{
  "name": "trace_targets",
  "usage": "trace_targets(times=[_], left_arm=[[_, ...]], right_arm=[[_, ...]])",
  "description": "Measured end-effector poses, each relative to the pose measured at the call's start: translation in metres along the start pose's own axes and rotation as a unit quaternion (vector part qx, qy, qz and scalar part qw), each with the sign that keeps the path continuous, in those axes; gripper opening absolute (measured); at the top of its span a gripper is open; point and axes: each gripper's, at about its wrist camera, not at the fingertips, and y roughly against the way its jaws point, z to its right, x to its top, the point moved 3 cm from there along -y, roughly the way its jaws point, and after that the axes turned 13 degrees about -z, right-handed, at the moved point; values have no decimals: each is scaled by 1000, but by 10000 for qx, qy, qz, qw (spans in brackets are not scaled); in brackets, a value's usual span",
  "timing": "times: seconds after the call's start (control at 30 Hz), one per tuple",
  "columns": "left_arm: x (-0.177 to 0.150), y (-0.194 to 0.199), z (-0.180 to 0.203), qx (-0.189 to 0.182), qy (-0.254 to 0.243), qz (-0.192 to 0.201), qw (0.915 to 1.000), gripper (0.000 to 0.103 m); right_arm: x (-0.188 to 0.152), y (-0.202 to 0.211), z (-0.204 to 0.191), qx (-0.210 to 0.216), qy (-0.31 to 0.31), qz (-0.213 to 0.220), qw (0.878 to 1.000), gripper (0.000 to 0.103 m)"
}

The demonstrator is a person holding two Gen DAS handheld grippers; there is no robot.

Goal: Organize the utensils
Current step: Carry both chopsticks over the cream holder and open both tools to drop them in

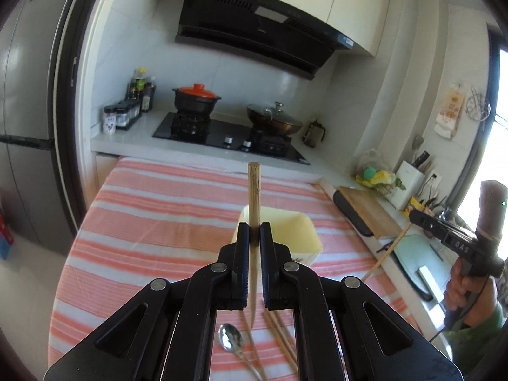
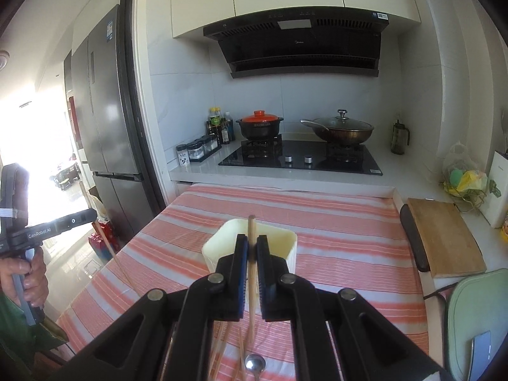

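My left gripper (image 1: 254, 232) is shut on a wooden chopstick (image 1: 254, 190) and holds it upright above the striped cloth, just in front of a cream utensil holder (image 1: 295, 238). My right gripper (image 2: 251, 246) is shut on another wooden chopstick (image 2: 251, 228), upright in front of the same cream holder (image 2: 282, 238). A metal spoon (image 1: 231, 340) and several loose chopsticks (image 1: 279, 333) lie on the cloth below the left gripper. The spoon (image 2: 255, 365) and chopsticks (image 2: 222, 343) also show in the right wrist view. Each gripper shows in the other's view, at the frame edge, holding its chopstick.
The table carries a pink-and-white striped cloth (image 1: 152, 222). Behind it is a stove (image 2: 301, 157) with a red-lidded pot (image 2: 259, 125) and a lidded wok (image 2: 341, 130). A wooden cutting board (image 2: 444, 238) lies on the counter to the right. A fridge (image 2: 108, 120) stands to the left.
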Motion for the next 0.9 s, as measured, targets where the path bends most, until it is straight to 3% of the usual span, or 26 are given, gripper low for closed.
trace_targets(times=[0.27,0.47,0.63,0.9], left_arm=[[70,-11,31,-174,-249,315,9990,4],[107,-55,53,-66,-550,375,9978,4],[102,-121,47,15,-518,-160,9985,4],[67,-201,32,228,-479,-919,9943,5]], right_arm=[[62,-4,3,85,-111,253,9996,6],[109,-21,1,69,-84,564,9983,6],[117,-72,8,-23,-68,323,9995,6],[78,-170,28,56,-209,-670,9975,6]])
